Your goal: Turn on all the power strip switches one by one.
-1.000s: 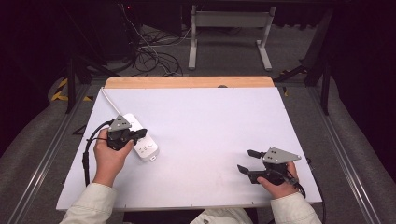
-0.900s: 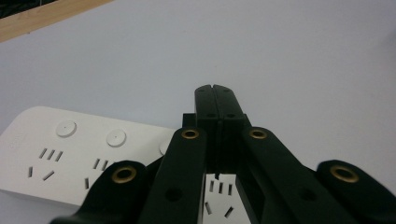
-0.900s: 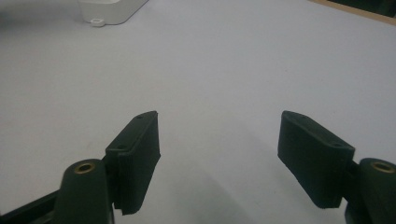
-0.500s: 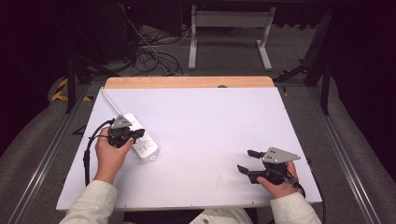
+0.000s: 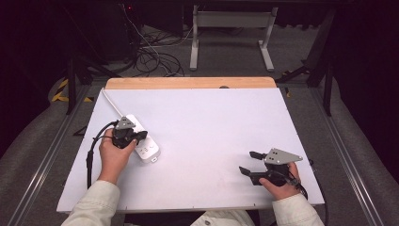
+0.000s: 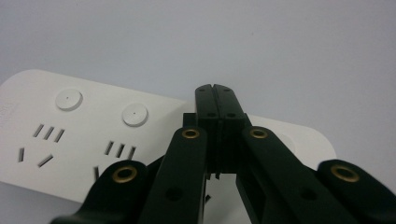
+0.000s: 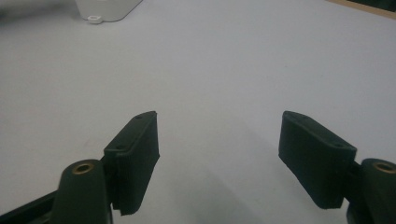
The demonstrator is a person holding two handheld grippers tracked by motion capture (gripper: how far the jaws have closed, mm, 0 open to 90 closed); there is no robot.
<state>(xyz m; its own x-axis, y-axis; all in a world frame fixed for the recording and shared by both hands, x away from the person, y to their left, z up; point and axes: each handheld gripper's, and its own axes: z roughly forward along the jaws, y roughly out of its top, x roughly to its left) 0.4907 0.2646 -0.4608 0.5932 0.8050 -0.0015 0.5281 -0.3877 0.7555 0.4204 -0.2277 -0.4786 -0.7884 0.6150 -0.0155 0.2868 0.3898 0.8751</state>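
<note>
Now the left claw (image 6: 215, 91), clenched, has dropped lower over the power strip (image 5: 149, 149); right claw (image 7: 219, 158) released.

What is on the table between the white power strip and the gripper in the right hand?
Nothing: in the high view, bare white table lies between the white plastic power strip and the open black right gripper.

Both forearms wear pale cream sleeves. Each hand carries a black plastic two-jaw tool: the left tool (image 5: 139, 135) trails a looping black cable, the right tool (image 5: 250, 162) bears a grey three-cornered plate. Brass-coloured rivets stud the jaw links.
</note>
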